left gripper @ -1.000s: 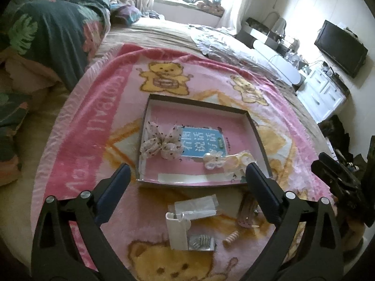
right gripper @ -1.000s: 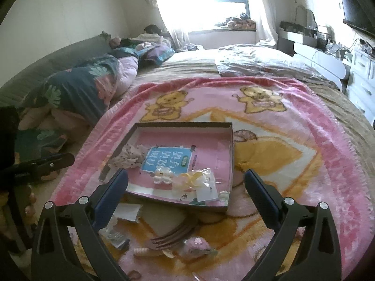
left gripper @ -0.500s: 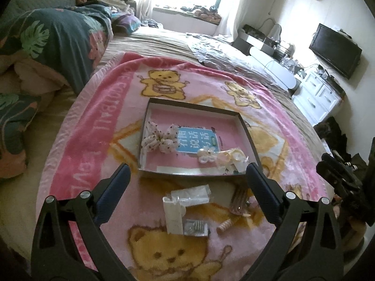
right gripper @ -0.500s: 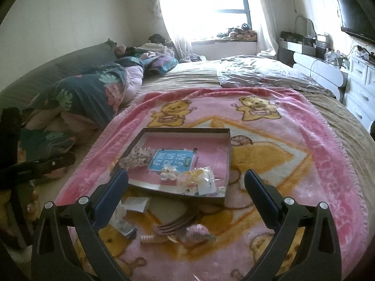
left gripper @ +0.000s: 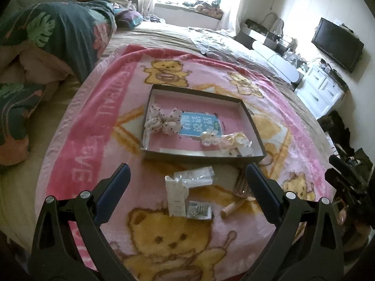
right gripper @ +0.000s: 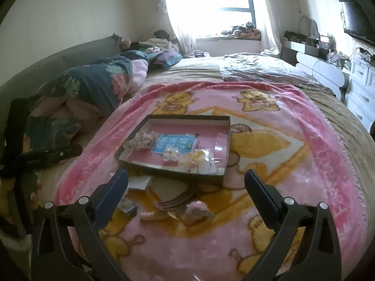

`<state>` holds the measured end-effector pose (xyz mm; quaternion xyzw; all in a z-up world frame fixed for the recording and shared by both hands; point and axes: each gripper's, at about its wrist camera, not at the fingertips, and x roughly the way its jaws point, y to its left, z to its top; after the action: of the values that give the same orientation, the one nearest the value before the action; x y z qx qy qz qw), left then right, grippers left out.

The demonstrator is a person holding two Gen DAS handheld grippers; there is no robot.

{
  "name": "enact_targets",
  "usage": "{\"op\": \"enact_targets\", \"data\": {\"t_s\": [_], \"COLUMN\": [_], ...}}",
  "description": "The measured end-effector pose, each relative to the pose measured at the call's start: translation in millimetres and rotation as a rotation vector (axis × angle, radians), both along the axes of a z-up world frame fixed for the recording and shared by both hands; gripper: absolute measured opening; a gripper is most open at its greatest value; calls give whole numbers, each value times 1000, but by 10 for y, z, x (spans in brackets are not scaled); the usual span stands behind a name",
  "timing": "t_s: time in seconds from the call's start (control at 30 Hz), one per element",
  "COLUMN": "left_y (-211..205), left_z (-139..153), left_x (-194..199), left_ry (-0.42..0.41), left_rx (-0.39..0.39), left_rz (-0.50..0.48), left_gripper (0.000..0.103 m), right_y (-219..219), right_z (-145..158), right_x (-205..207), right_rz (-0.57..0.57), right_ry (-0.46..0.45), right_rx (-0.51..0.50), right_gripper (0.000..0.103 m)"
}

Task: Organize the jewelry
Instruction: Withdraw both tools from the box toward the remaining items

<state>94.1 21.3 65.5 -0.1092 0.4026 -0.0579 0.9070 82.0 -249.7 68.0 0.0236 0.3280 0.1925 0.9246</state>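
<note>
A shallow dark-rimmed box [left gripper: 252,123] [right gripper: 226,140] with a pink floor lies on the pink bear blanket. Inside it are a dotted white bow [left gripper: 163,120] [right gripper: 143,138], a blue card [left gripper: 200,126] [right gripper: 175,144], a small pearl bow [left gripper: 208,138] [right gripper: 171,155] and a yellowish bagged piece [left gripper: 236,141] [right gripper: 196,160]. In front of the box lie a white card with clear bags [left gripper: 178,194], a small silver packet [left gripper: 199,210] [right gripper: 127,205], a tan spiral tie [left gripper: 230,209] [right gripper: 150,215], a brown hair comb [right gripper: 179,199] [left gripper: 241,185] and a pink clip [right gripper: 198,209]. My left gripper [left gripper: 186,182] and right gripper [right gripper: 186,182] hang open above these loose pieces, holding nothing.
A dark floral quilt [left gripper: 58,32] [right gripper: 93,84] is heaped at the left of the bed. A grey sheet [right gripper: 260,70] lies at the far right. White drawers [left gripper: 321,89] and a television [left gripper: 337,43] stand beyond the bed's right edge. The other gripper shows at each view's side.
Both grippers have pulled back and risen from the box, so box and loose pieces look smaller and farther. Both stay open; nothing on the blanket has moved.
</note>
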Motion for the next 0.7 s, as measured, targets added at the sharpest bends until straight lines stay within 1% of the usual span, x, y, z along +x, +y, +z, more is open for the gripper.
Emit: {"op": "enact_targets", "data": {"t_s": [0.3,0.4,0.7], "left_y": [23,10,-57], "left_z": [-146,-191,-347], "left_x": [-129,-177,-278], "left_ry": [28,34,52], "left_rx": [22,20,46], "left_rz": [8,1,-6], "left_gripper": [92,92,92], "right_y": [109,160,259], "right_z": [-172,-201,-364], "right_x": [-142,-177,-276], "right_rz": [44,58,94], "right_ry": [36,37,63], "right_rx": [-20,-32,-52], "right_gripper": [99,99,99]}}
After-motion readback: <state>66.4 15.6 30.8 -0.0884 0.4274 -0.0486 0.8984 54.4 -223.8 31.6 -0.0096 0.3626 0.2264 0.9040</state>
